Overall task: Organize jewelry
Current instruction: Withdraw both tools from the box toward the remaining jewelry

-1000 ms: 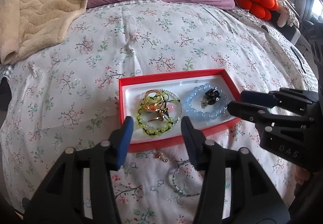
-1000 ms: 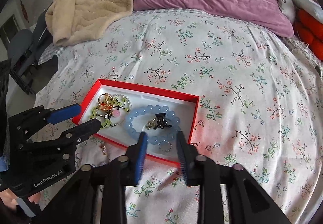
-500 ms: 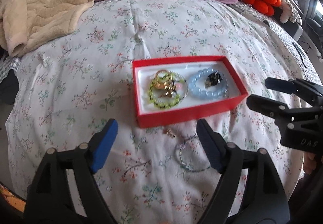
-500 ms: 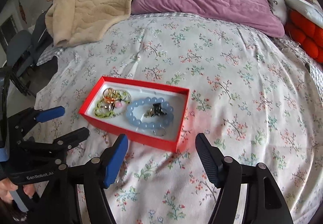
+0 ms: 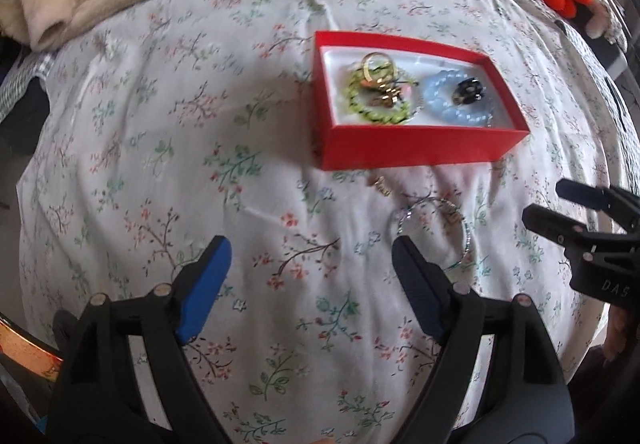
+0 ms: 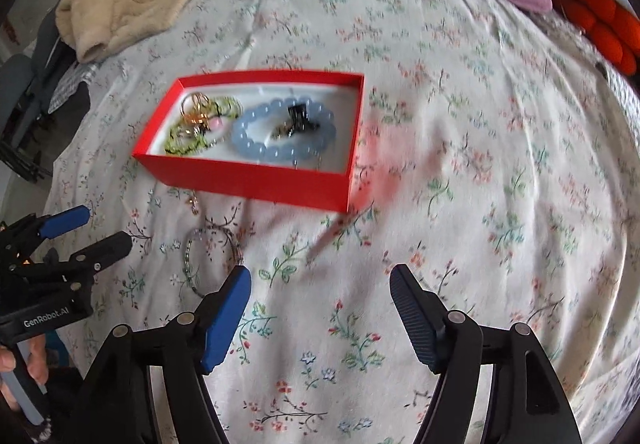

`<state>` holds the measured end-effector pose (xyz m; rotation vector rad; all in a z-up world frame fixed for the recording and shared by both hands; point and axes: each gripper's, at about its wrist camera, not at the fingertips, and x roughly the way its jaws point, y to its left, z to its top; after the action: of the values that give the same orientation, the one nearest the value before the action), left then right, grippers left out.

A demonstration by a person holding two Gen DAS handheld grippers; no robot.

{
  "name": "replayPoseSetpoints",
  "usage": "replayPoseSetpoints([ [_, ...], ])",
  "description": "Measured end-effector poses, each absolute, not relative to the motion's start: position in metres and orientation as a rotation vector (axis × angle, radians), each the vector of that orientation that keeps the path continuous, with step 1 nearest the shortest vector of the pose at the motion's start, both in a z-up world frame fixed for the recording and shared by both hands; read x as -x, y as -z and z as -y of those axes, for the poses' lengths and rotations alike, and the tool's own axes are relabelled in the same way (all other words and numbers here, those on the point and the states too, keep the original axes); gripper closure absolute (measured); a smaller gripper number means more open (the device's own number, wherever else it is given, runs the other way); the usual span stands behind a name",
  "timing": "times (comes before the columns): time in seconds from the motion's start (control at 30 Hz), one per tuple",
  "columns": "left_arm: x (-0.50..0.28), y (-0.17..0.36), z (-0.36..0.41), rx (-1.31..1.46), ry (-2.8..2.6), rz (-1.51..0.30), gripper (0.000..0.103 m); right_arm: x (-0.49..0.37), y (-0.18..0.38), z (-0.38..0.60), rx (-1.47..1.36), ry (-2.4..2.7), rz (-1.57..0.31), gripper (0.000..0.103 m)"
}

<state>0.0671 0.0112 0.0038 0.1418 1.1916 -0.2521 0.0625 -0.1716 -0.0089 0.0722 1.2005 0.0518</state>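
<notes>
- The red box [image 5: 416, 151] lies on the floral bed [image 5: 168, 147], its long axis running left to right.
- Inside the red box: one blue bead bracelet [image 5: 452, 111], one green bead bracelet [image 5: 376, 111], and gold pieces too tangled to count.
- In front of the red box lie one thin bangle [image 5: 434, 230] and one small gold charm [image 5: 380, 185], possibly an earring.
- Left tongs [image 5: 308, 264] and right tongs [image 6: 320, 292] both hover in front of the red box, spread wide and empty.

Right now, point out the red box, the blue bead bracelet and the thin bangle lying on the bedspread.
red box [image 5: 416, 147], left wrist view, on its near outer wall.
blue bead bracelet [image 6: 256, 147], right wrist view, on its near-left beads.
thin bangle [image 5: 466, 240], left wrist view, on its right-hand rim.
</notes>
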Motion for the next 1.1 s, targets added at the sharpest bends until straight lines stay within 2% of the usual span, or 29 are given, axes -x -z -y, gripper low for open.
replayPoseSetpoints([
  [0.4, -0.077, 0.013, -0.023, -0.066, 0.257, -1.254, 0.020, -0.080, 0.043, 0.144, -0.122, -0.094, -1.303, 0.031],
  [0.43, -0.077, 0.014, -0.023, -0.061, 0.261, -1.258, 0.020, -0.083, 0.046, 0.142, -0.130, -0.094, -1.308, 0.034],
  [0.53, -0.077, 0.017, -0.022, -0.065, 0.265, -1.260, 0.020, -0.089, 0.053, 0.133, -0.114, -0.102, -1.322, 0.054],
  [0.6, -0.075, 0.019, -0.020, -0.088, 0.266, -1.246, 0.020, -0.090, 0.057, 0.125, -0.054, -0.108, -1.316, 0.058],
  [0.63, -0.074, 0.020, -0.018, -0.098, 0.271, -1.242, 0.020, -0.090, 0.057, 0.121, -0.030, -0.112, -1.309, 0.064],
  [0.67, -0.073, 0.021, -0.016, -0.108, 0.277, -1.241, 0.020, -0.090, 0.056, 0.119, -0.014, -0.122, -1.301, 0.078],
  [0.77, -0.071, 0.028, -0.009, -0.145, 0.292, -1.247, 0.020, -0.089, 0.056, 0.118, -0.019, -0.162, -1.299, 0.092],
  [0.87, -0.070, 0.033, -0.001, -0.162, 0.305, -1.245, 0.020, -0.087, 0.054, 0.122, -0.032, -0.166, -1.292, 0.097],
  [1.1, -0.061, 0.034, 0.028, -0.230, 0.373, -1.150, 0.021, -0.081, 0.045, 0.156, -0.042, -0.103, -1.260, 0.098],
])
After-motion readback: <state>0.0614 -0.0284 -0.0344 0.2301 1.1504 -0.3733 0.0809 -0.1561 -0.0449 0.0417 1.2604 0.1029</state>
